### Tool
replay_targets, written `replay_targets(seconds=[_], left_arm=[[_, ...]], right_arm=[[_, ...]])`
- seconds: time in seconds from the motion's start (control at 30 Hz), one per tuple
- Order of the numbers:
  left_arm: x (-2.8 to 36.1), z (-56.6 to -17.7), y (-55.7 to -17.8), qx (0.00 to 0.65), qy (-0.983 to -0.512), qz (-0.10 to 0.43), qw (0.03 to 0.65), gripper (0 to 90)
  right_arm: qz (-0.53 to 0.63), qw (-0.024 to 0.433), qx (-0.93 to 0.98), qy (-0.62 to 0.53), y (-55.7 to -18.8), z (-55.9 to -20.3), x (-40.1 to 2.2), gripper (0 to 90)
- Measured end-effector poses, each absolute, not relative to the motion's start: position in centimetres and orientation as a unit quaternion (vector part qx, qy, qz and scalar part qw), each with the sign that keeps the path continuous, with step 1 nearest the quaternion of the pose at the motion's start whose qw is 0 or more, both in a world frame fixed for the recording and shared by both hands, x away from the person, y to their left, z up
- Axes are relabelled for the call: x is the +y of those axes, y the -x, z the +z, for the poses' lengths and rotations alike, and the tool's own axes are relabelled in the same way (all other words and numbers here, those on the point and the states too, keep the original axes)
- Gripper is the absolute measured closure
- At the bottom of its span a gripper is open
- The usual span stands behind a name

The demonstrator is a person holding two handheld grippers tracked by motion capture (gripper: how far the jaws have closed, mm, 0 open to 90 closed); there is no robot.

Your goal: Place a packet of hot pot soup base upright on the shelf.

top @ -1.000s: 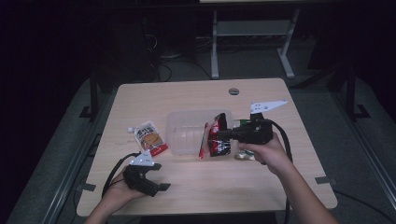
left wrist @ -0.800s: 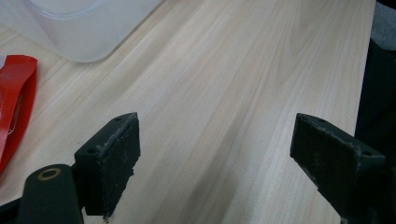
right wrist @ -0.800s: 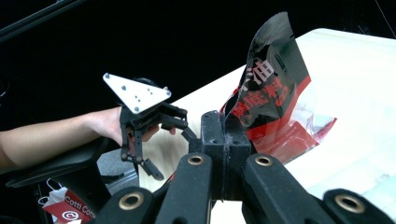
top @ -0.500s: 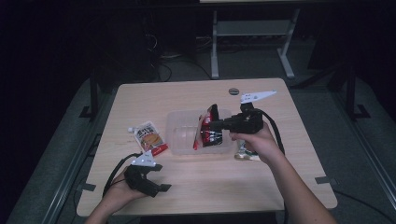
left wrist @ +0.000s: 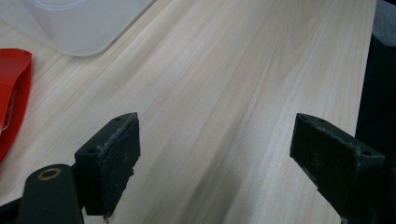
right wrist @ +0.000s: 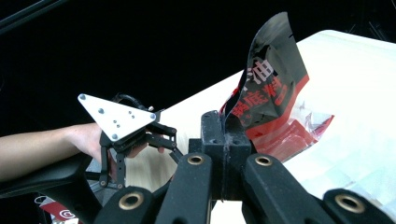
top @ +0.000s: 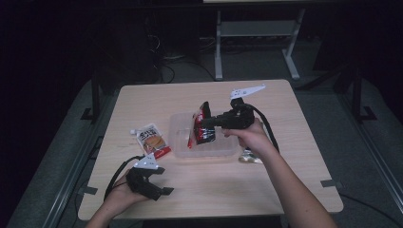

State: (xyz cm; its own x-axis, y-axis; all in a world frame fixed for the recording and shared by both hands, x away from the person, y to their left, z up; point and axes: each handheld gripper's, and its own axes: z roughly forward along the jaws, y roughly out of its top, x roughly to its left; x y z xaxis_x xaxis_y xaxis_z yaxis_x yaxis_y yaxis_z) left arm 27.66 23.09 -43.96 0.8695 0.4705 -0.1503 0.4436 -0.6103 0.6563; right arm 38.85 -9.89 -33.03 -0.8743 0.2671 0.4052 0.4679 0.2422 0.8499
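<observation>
My right tongs [top: 205, 124] pinch a red-black packet [top: 203, 127], held over the clear tub [top: 178, 142]. My left tongs [top: 164, 189] rest spread on the table [top: 285, 190]. Snack pouch [top: 151, 139] beside the tub.

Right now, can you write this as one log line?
right gripper: shut on red packet over clear tub | left gripper: open, above table

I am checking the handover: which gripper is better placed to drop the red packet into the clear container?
Right. The right gripper is shut on the red packet above the clear container; the left gripper rests open, apart.
</observation>
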Motion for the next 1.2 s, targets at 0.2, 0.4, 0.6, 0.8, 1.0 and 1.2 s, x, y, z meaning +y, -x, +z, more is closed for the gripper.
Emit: replay_targets(seconds=[0.2,0.4,0.6,0.8,1.0,1.2], left_arm=[[23.1,-44.0,-27.7,0.253,-0.899,0.019,0.358,15.7],[23.0,-44.1,-27.7,0.251,-0.900,0.016,0.356,15.7],[22.9,-44.2,-27.7,0.257,-0.897,0.010,0.359,15.7],[22.9,-44.3,-27.7,0.258,-0.898,0.007,0.357,15.7],[23.0,-44.3,-27.8,0.255,-0.899,0.008,0.355,15.7],[22.9,-44.3,-27.7,0.255,-0.900,0.006,0.354,15.7]], right_arm=[[-0.562,0.093,-0.787,0.237,-39.5,-33.6,-9.1,90.0],[-0.556,0.096,-0.790,0.239,-40.1,-34.0,-8.2,90.0],[-0.547,0.098,-0.796,0.241,-40.6,-34.7,-7.2,90.0],[-0.529,0.100,-0.806,0.248,-41.2,-35.9,-6.2,90.0],[-0.528,0.108,-0.802,0.257,-41.8,-36.7,-5.9,90.0],[-0.516,0.108,-0.807,0.265,-42.5,-37.6,-5.4,89.9]])
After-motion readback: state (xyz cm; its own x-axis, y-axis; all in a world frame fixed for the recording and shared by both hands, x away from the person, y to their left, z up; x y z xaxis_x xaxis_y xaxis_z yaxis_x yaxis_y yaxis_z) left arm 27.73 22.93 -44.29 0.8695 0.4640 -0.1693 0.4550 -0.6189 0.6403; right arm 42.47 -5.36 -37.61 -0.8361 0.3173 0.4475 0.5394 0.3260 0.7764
